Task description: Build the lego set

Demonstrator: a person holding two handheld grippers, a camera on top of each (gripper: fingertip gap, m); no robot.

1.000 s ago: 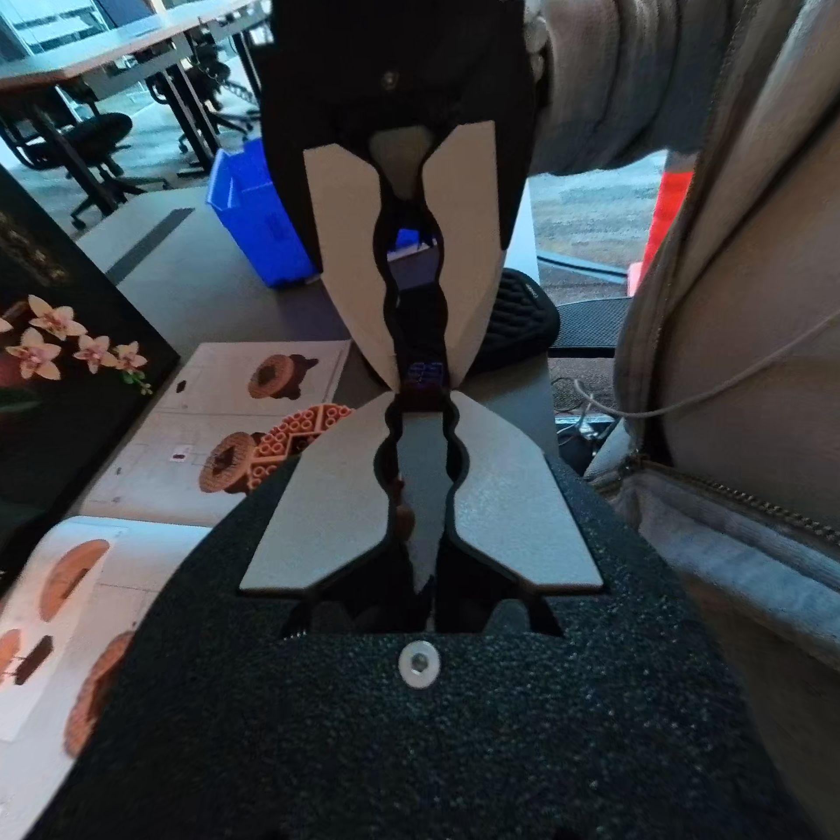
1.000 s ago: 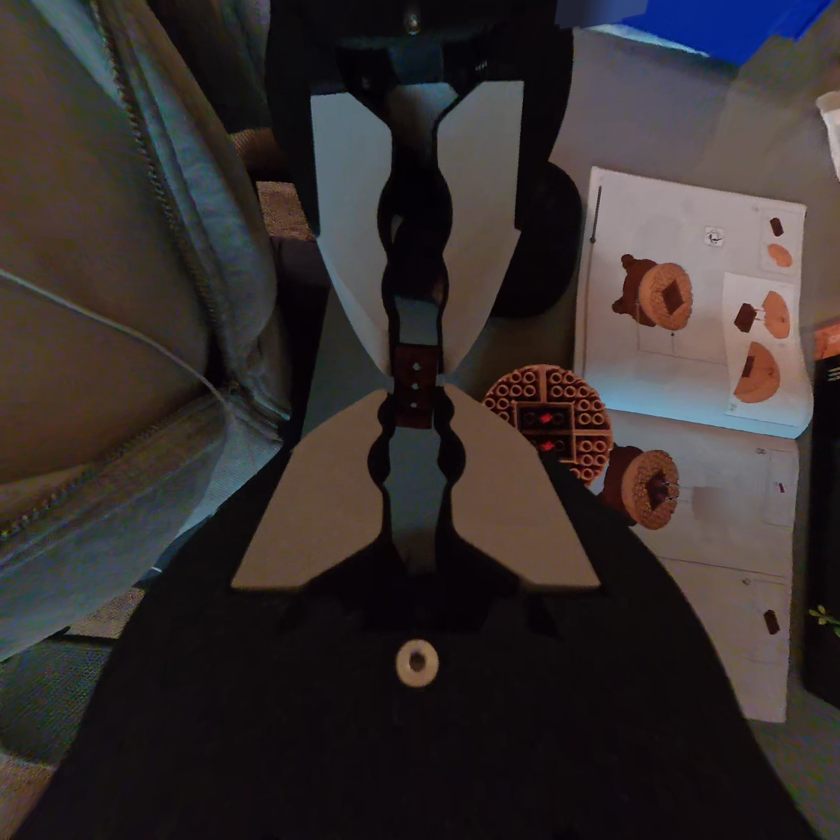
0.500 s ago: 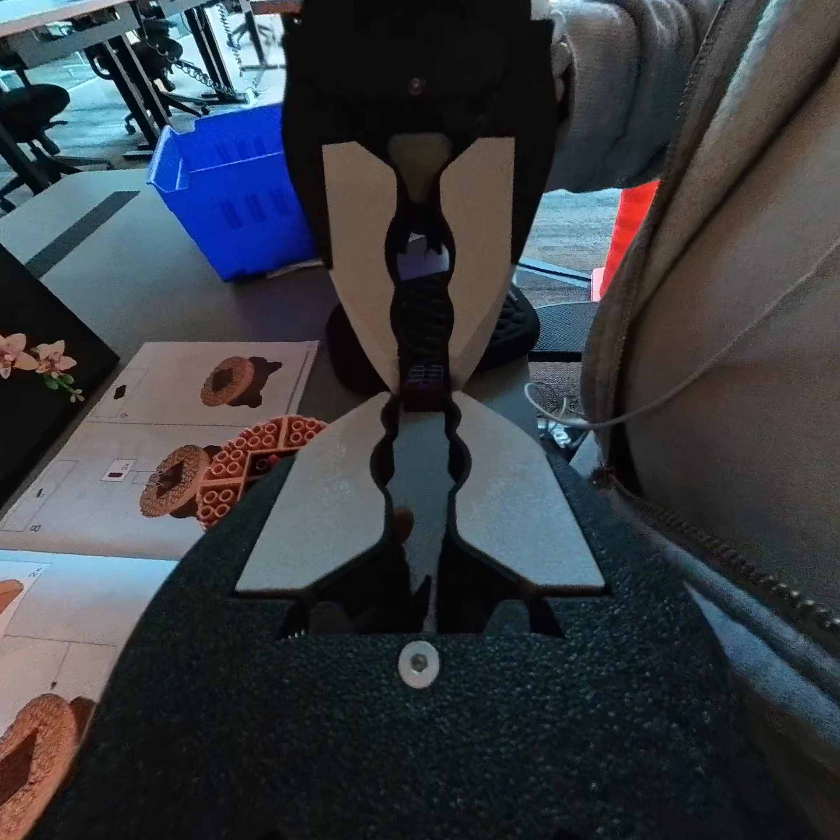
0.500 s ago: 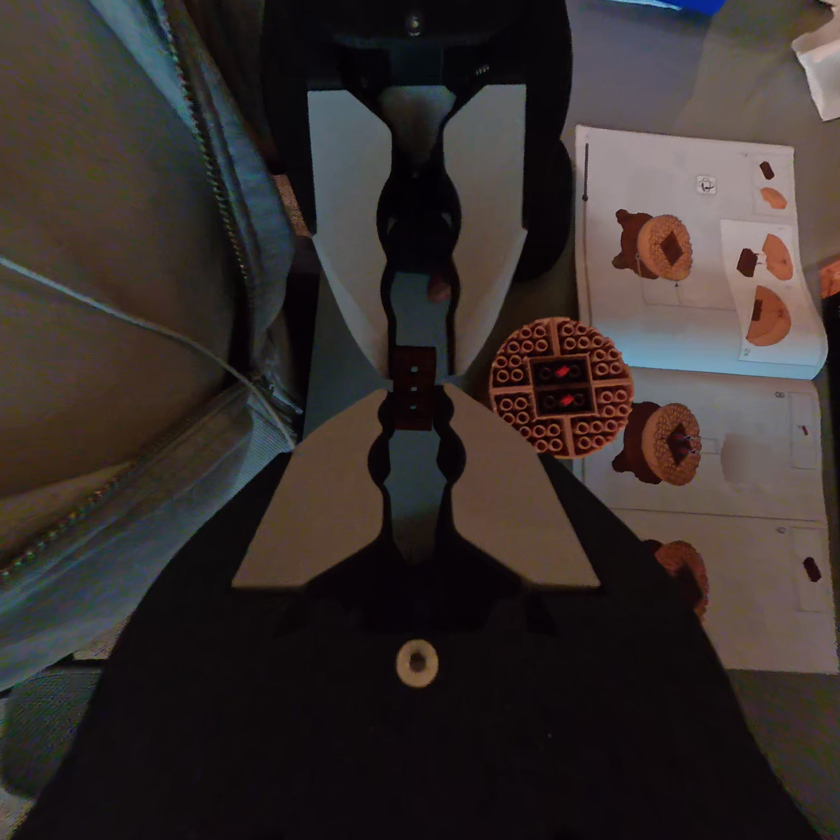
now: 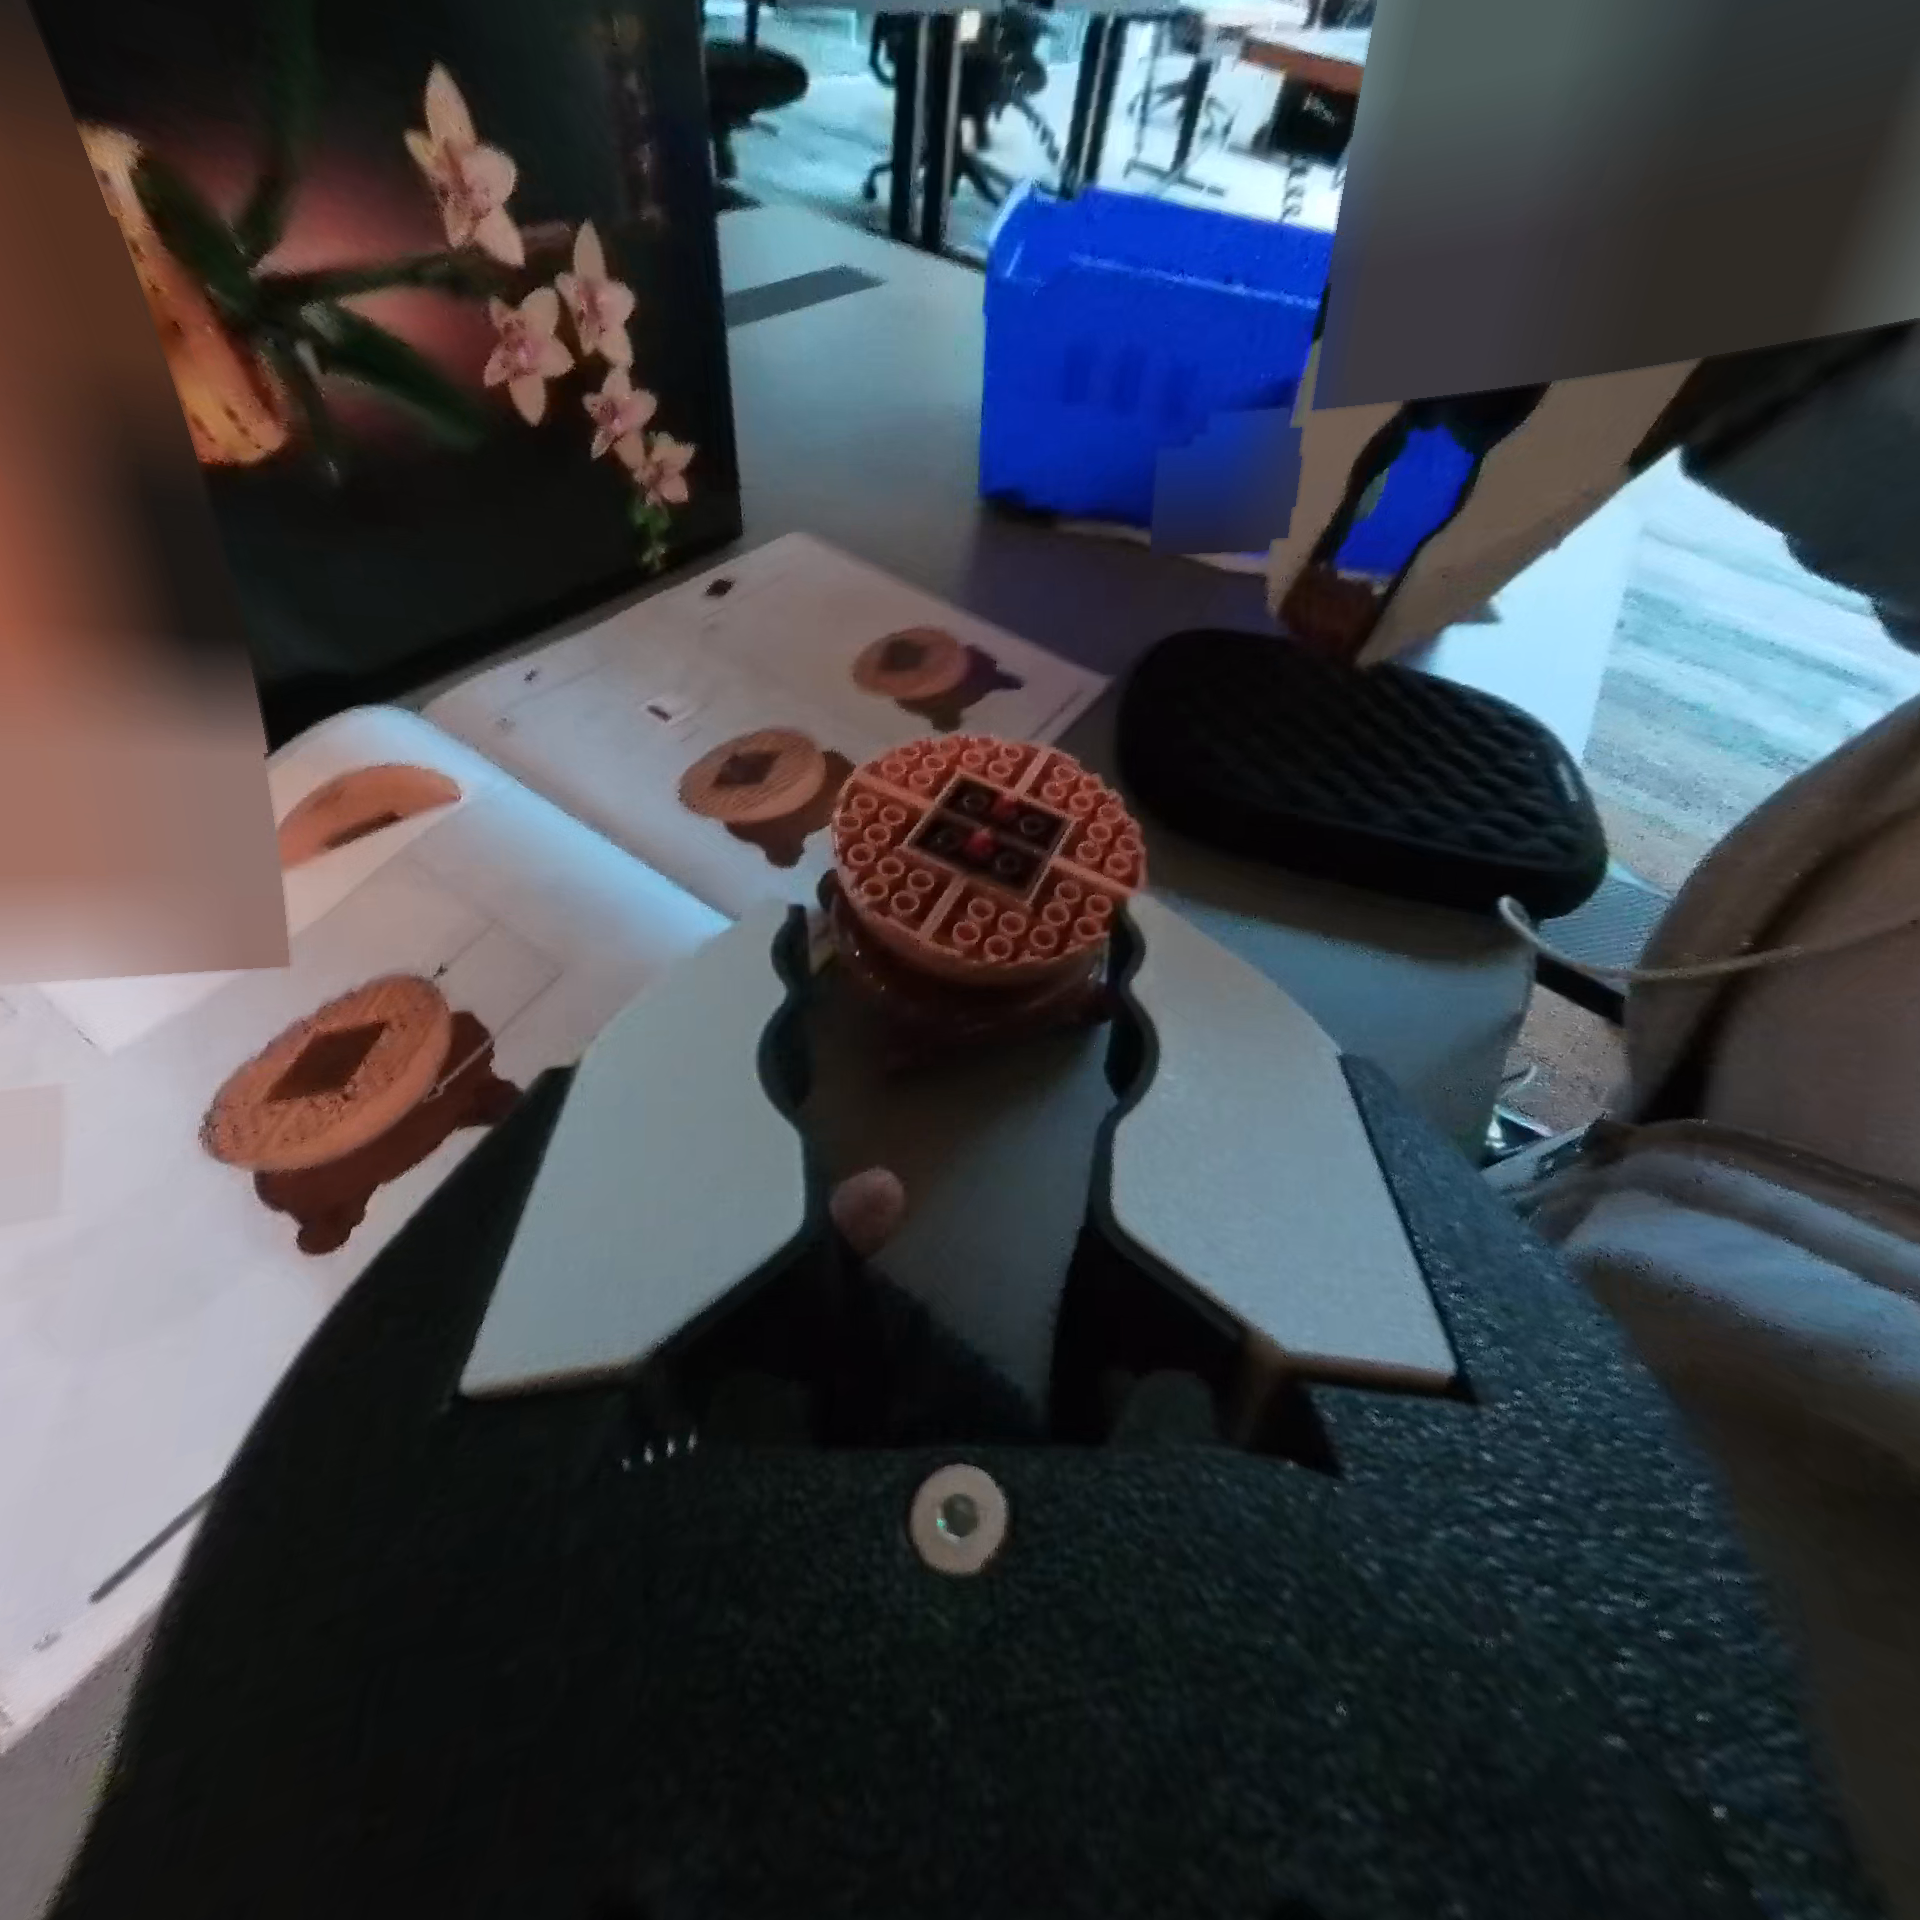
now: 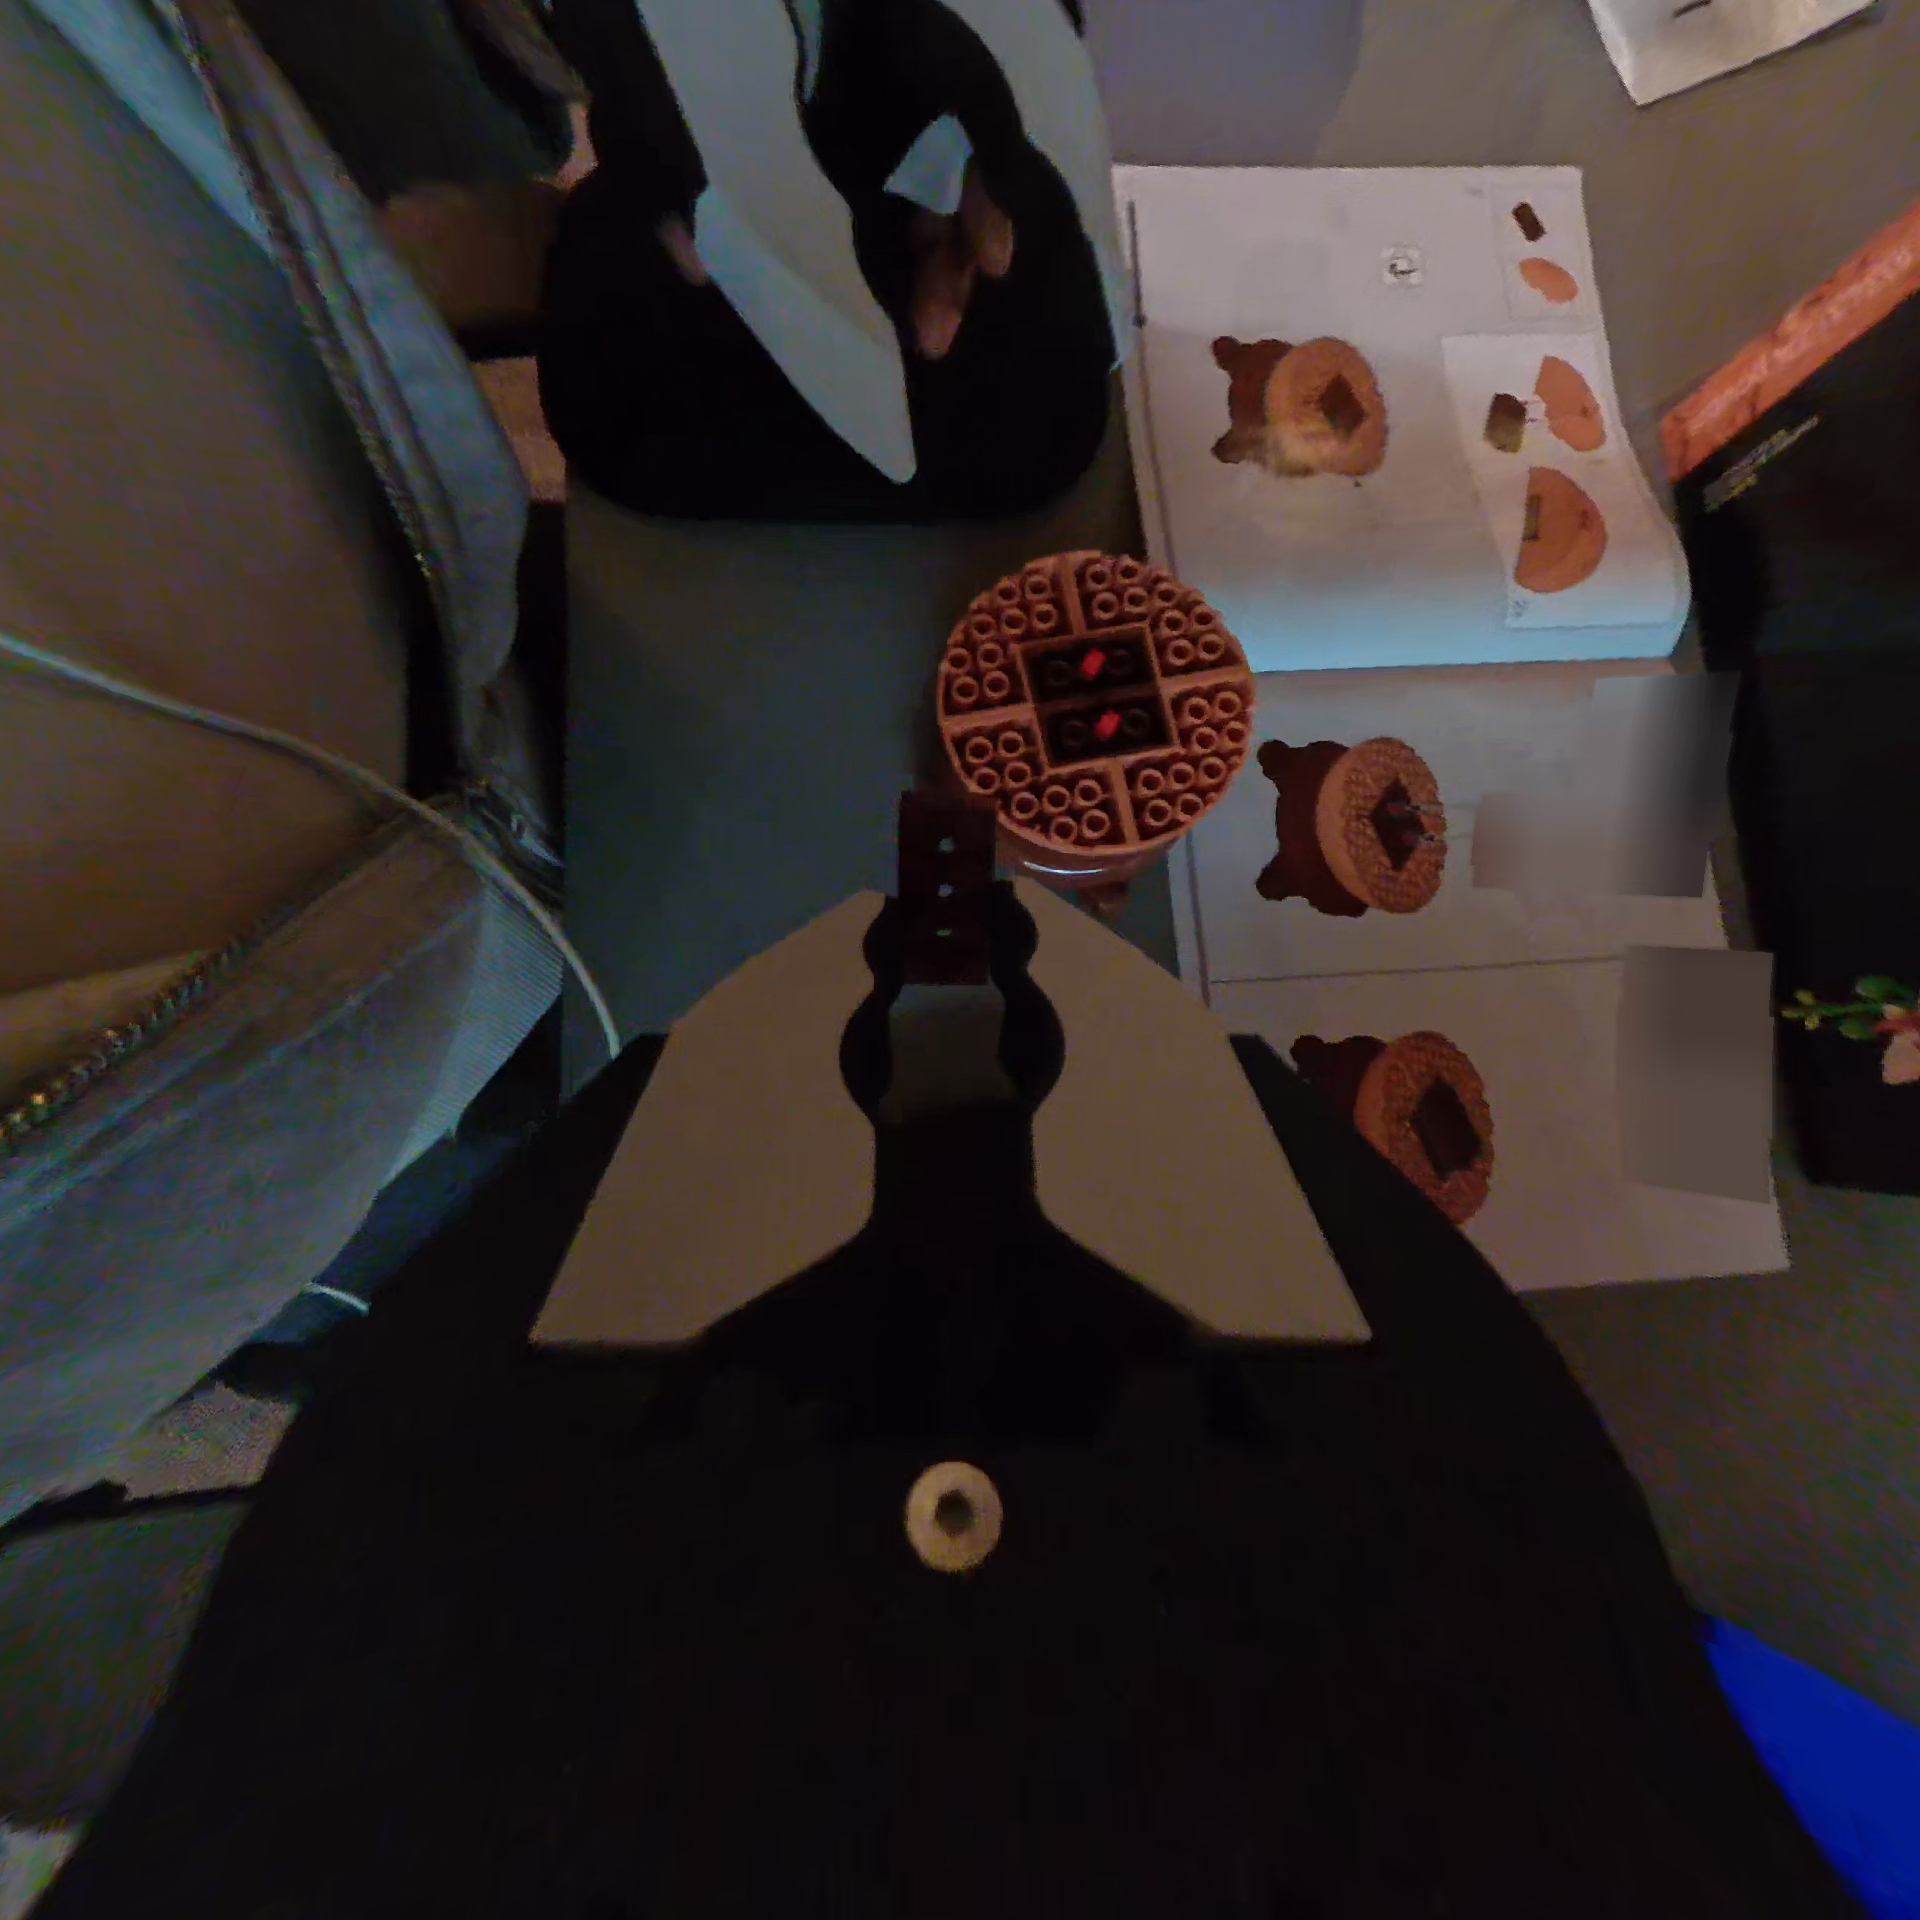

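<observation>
A grey table (image 5: 873,436) bears an upright black box with orchid flowers (image 5: 416,312) at far left, a blue bin (image 5: 1143,353) beyond, and an open instruction booklet (image 5: 582,727) with a black quilted pad (image 5: 1351,790) to its right. Just beside the booklet stands a round tan studded brick build (image 5: 987,852) on a dark brown base. The left gripper (image 5: 956,966) is spread wide, fingertips either side of that base; contact cannot be told. The right gripper (image 6: 943,914), narrow, pinches a small dark brown brick (image 6: 943,883) near the build's rim.
</observation>
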